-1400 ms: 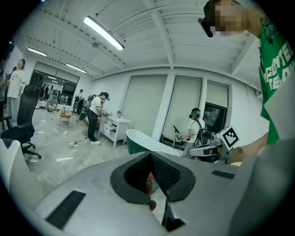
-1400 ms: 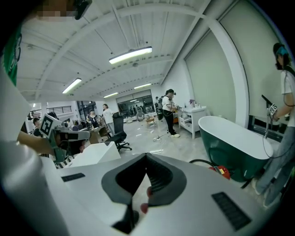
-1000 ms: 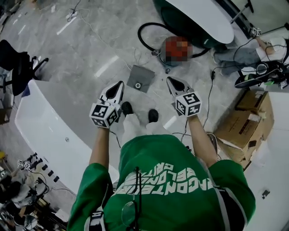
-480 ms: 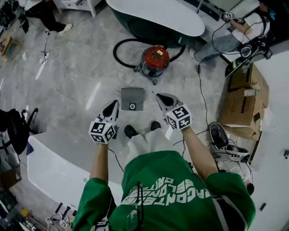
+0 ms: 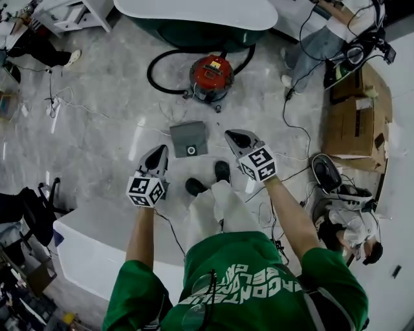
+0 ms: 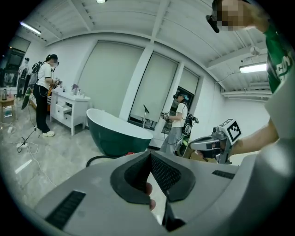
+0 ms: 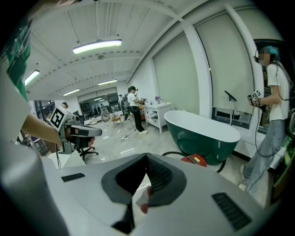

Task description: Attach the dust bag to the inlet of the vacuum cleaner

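A red vacuum cleaner (image 5: 211, 72) with a black hose (image 5: 154, 70) stands on the marble floor in front of the tub; its red top also shows in the right gripper view (image 7: 195, 160). A flat grey dust bag (image 5: 185, 134) with a round collar hole lies on the floor nearer me, just beyond my shoes. My left gripper (image 5: 160, 153) hangs to the bag's left, shut and empty. Shut too and holding nothing, my right gripper (image 5: 237, 137) is on the bag's right. Both are held in the air, apart from the bag.
A dark green bathtub with a white rim (image 5: 194, 14) stands behind the vacuum. Cables (image 5: 288, 126) trail over the floor to the right, beside cardboard boxes (image 5: 352, 123). A white counter (image 5: 84, 249) is at my left. Other people stand around the room's edges.
Both grippers have sunk and tilted downward, still shut. In the head view, the bag and vacuum have drifted left, and the grippers' tips now flank the bag.
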